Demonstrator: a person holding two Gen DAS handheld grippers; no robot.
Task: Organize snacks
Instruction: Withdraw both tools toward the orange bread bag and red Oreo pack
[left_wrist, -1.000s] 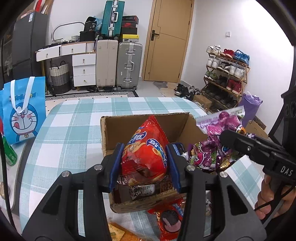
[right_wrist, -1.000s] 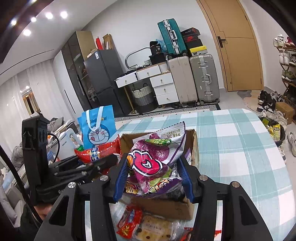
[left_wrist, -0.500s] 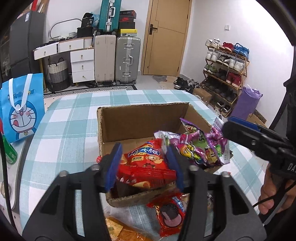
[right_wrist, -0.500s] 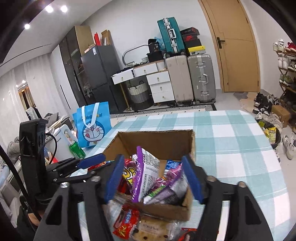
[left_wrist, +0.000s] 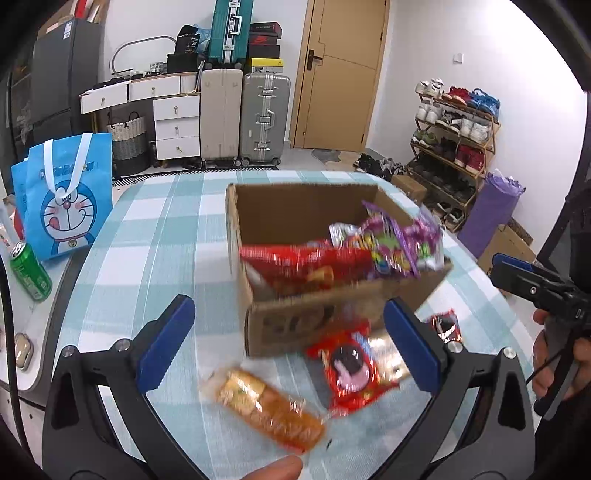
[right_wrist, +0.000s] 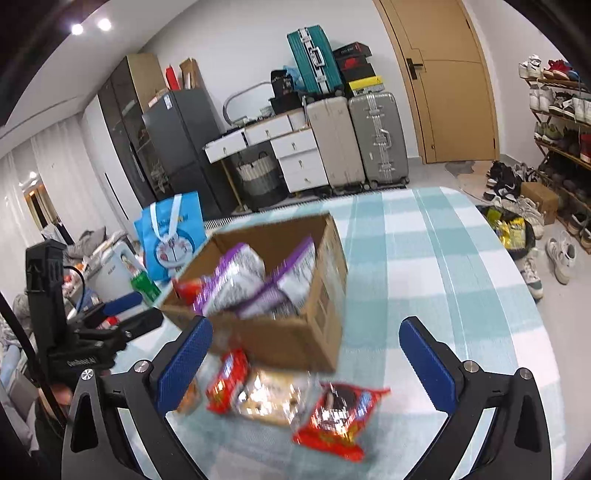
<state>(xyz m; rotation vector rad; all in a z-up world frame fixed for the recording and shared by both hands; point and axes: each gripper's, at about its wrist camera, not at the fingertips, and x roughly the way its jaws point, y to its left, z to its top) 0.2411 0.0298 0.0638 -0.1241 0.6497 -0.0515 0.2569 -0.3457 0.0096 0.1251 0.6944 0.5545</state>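
1. Two grippers have just been opening, and both stand spread wide with nothing pressed between their blue pads: the left gripper (left_wrist: 289, 343) and the right gripper (right_wrist: 304, 360).
2. Below the left gripper, an orange cracker pack (left_wrist: 264, 408) and a red cookie packet (left_wrist: 349, 369) lie on the checked tablecloth (left_wrist: 155, 236).
3. Below the right gripper lie a red wafer pack (right_wrist: 227, 382), a clear biscuit pack (right_wrist: 273, 397) and the same red cookie packet.
4. Beyond these stands the cardboard box (left_wrist: 295, 317), open-topped, holding a red chip bag (left_wrist: 306, 260) toward its left and a purple candy bag (left_wrist: 399, 243) toward its right.
5. Well off to the left, a blue cartoon tote (left_wrist: 66, 192) and a green can (left_wrist: 29, 271) stand on a side surface.
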